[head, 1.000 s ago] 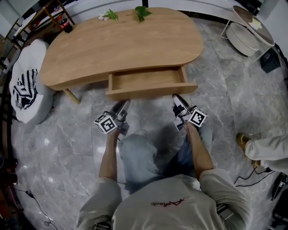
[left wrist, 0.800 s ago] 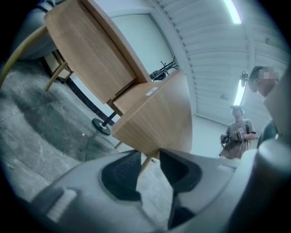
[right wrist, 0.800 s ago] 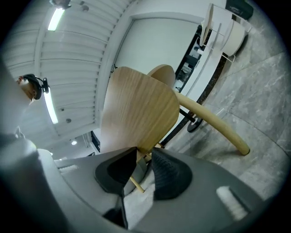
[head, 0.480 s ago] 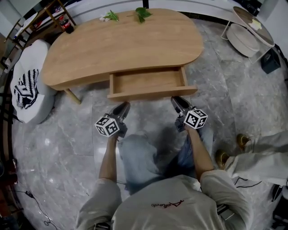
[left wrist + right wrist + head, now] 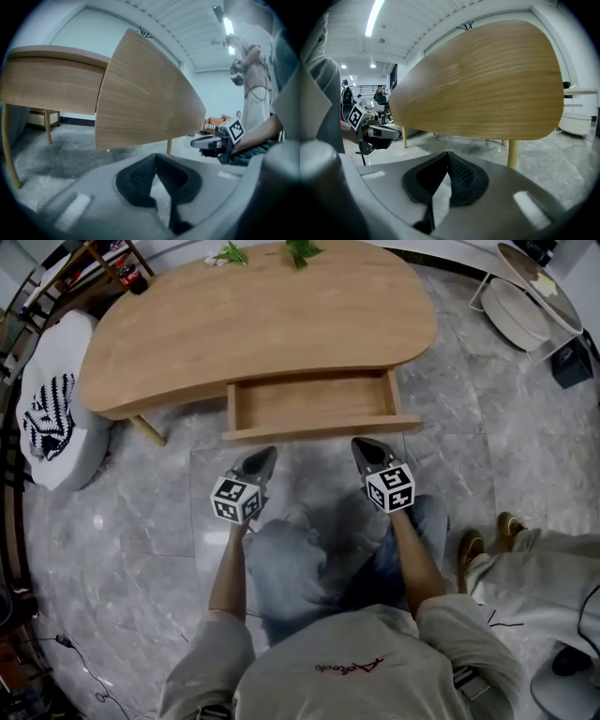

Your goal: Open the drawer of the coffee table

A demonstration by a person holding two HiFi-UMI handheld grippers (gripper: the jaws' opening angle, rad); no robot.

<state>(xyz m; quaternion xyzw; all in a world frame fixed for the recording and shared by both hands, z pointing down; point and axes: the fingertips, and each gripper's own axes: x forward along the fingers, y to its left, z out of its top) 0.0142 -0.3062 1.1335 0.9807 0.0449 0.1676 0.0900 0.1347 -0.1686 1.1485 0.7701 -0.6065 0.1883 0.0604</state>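
two tools are in my hands, and both sit just short of the drawer (image 5: 314, 407), which stands pulled out from the front edge of the wooden table (image 5: 253, 324), its front panel toward me. my left tool (image 5: 265, 454) points at the left part of that panel and my right tool (image 5: 361, 444) at the right part, each near it but not touching. in the left gripper view the left tool (image 5: 156, 161) has its dark pads pressed together at the tips with nothing between them, and the drawer front (image 5: 145, 93) fills the space above, with the right tool (image 5: 211, 143) off to the side. in the right gripper view the right tool (image 5: 447, 157) is likewise closed tight on nothing, under the broad wooden drawer front (image 5: 483, 79), with the left tool (image 5: 377, 132) beside it. both tools hang over the grey marble floor (image 5: 141, 521), above my knees. some green leaves (image 5: 300, 251) lie at the far edge of the table. a white pouf (image 5: 52, 418) with a striped cloth on it stands at the table's left end, and another person's legs (image 5: 544, 568) show at the right.
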